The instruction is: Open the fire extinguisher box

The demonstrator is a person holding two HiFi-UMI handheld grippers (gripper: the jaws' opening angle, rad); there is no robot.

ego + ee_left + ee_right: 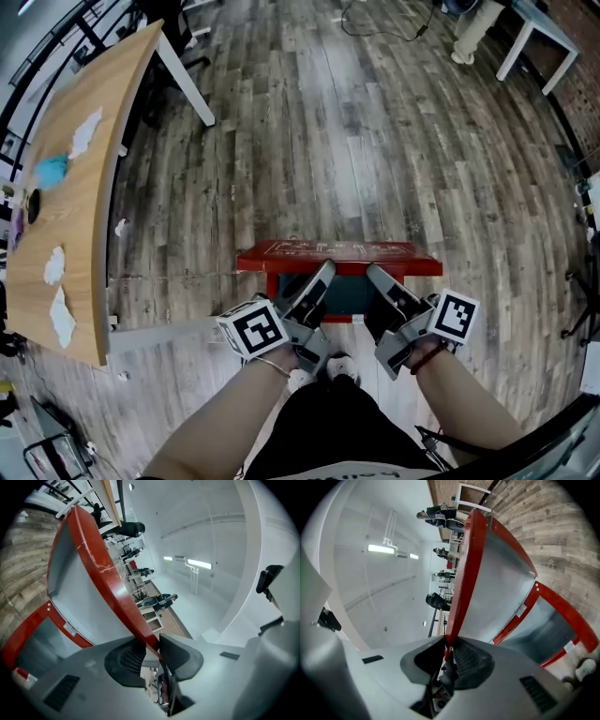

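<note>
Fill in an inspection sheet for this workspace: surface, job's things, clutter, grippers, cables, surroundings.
Surface: wood-plank floor, bare around the box.
Job's things: red fire extinguisher box stands on the floor. Its lid is raised, and no extinguisher can be made out inside.
Clutter: the wooden table at the left bears white paper scraps and a blue object.
Grippers: left gripper and right gripper are both shut on the lid's front edge, side by side.
Cables: one dark cable lies on the far floor.
Surroundings: white desk at the far right; the person's shoes are by the box.
</note>
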